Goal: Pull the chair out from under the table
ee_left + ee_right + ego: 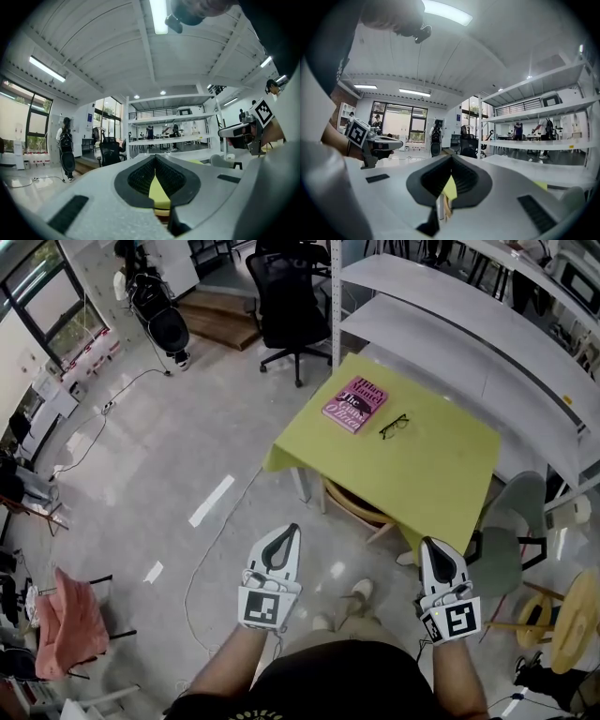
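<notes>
Chair (359,506), wooden: tucked under the near-left edge of the yellow tabletop (441,465). Only a curved rail and one leg show below the overhang. The rail's long axis runs roughly along that tabletop edge.

Left hand-held gripper (292,529): clenched, with nothing between its jaws. It is held level above the floor (169,474), and the chair lies ahead of it and to its right.

Right hand-held gripper (428,543): clenched and likewise empty. It sits close to the tabletop's near corner, and the chair lies ahead of it and to its left.

Relation: the chair stands between the lines of the two, well apart from both, and neither hand looks clearly nearer. Both would need to open before taking the rail.

Also present: a book (354,403) and glasses (394,425) lie on the tabletop, and a green chair (511,521) stands at its right side.

Hidden: the wooden chair's seat, its far legs and any backrest top are under the tabletop, so a good gripping place cannot be judged. The two gripper views show little past the closed jaws except a yellow sliver.
</notes>
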The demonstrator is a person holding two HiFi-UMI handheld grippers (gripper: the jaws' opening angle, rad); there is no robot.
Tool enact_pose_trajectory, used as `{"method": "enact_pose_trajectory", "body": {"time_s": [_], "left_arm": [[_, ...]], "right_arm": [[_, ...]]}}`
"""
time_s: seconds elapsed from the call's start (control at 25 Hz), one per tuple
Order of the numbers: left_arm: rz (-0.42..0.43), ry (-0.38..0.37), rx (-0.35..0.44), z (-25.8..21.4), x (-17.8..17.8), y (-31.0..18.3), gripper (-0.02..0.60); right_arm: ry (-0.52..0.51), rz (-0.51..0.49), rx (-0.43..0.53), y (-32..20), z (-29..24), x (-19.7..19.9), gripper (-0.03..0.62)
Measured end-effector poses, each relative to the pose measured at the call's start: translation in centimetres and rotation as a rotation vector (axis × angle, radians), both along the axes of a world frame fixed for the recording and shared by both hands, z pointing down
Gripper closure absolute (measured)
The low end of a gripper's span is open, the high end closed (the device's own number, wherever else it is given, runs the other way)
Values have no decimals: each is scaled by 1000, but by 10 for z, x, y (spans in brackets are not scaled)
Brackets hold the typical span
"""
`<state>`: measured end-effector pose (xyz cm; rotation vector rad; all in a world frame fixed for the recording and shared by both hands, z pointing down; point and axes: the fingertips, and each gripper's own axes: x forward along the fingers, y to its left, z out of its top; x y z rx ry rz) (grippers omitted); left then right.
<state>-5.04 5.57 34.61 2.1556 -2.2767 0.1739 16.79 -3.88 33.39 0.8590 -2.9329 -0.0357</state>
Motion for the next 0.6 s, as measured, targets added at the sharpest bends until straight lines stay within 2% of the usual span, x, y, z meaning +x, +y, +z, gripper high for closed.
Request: {"method": "enact_pose_trajectory", "body": {"time_s": [0.28, 0.48, 0.6], "left_arm": [[9, -18, -20, 10, -11, -31, 572], [17, 7, -53, 23, -11, -55, 572], [34, -23, -73, 34, -12, -70, 572]], "right_arm": [[14, -11, -9, -24, 5, -11, 588], [15, 0, -25, -47, 12, -11, 588], [25, 0, -36, -60, 20, -11, 588]]}}
